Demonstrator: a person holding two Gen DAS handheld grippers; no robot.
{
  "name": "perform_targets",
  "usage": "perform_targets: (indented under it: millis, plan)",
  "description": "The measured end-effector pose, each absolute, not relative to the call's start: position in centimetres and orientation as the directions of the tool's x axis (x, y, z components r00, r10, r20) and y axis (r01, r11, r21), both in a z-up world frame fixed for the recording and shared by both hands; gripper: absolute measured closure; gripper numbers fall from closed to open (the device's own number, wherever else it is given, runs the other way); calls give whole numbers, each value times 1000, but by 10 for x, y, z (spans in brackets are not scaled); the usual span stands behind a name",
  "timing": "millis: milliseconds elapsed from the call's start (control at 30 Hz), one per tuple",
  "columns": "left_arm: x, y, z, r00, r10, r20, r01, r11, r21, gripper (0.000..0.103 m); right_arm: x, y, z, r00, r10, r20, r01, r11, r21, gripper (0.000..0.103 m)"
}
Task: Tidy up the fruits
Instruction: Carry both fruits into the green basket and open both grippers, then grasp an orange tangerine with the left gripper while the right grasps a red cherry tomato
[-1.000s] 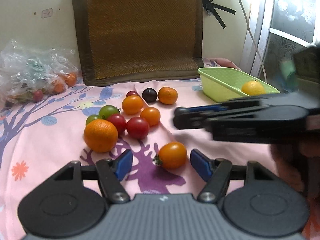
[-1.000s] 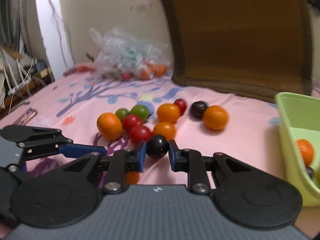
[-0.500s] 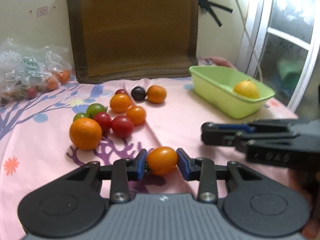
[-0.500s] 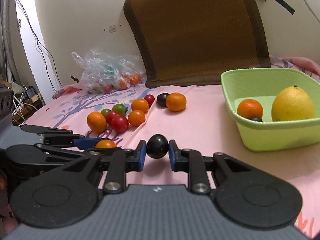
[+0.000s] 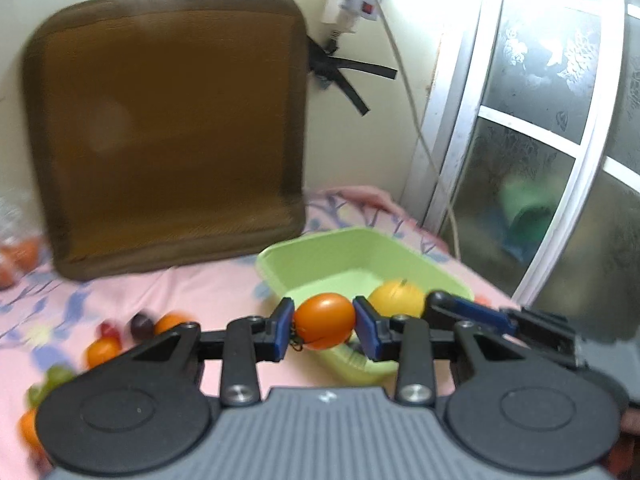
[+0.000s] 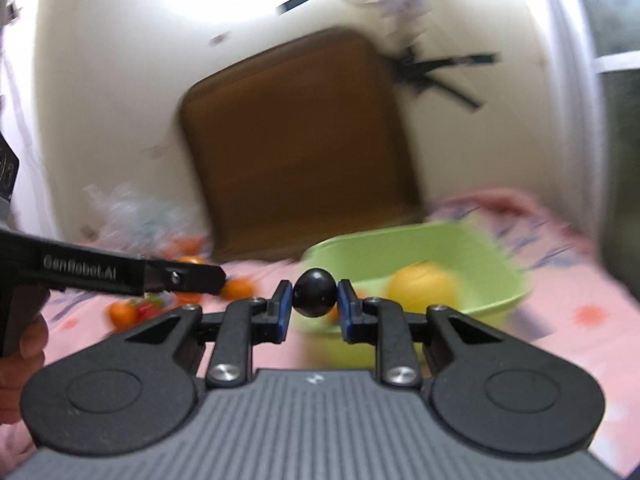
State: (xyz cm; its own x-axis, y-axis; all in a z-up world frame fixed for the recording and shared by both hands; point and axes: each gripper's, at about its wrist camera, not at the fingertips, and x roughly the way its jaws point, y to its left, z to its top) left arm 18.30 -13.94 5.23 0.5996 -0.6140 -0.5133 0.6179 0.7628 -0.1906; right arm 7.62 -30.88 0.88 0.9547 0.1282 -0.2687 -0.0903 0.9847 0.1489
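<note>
My left gripper (image 5: 325, 323) is shut on an orange tomato (image 5: 325, 321) and holds it in the air at the near rim of the green basket (image 5: 320, 252). A yellow lemon (image 5: 396, 300) lies in the basket. My right gripper (image 6: 314, 298) is shut on a small black fruit (image 6: 314, 293), also raised in front of the green basket (image 6: 400, 248), where the lemon (image 6: 422, 288) shows. Several loose fruits (image 5: 120, 332) lie on the pink cloth at the left. The right gripper's finger (image 5: 472, 312) shows in the left wrist view.
A brown cushion (image 5: 168, 128) leans on the wall behind. A plastic bag of fruit (image 6: 136, 216) lies at the far left. A window frame (image 5: 500, 160) and a hanging cable (image 5: 404, 92) stand at the right. The left gripper's side (image 6: 100, 272) crosses the right wrist view.
Both grippers have lifted their fruits off the cloth and swung right towards the green basket. The left gripper closed on the orange tomato a second ago.
</note>
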Motion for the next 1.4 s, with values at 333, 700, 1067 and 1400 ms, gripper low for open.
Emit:
perform_targets:
  millis: [333,700,1067,1400]
  plan:
    - [226,-203,32,563,-591,-578,605,771,-199,70,91,-355,-6,963,-37,-266,69,991,113,76]
    - [237,-222,25,551,-575,-605,585,783,-213,57,93,-362,-9,966,-51,-254,91,985,145,70]
    - [186,-95,61,683,-546,-485,496,834,-242,47,79,-373,-8,980,-71,-186,113,968,226,70]
    - [159,45,48,824,-234,-516,197,972,-127,47,66,-352,5,989,-53,-135,81,974,211,70]
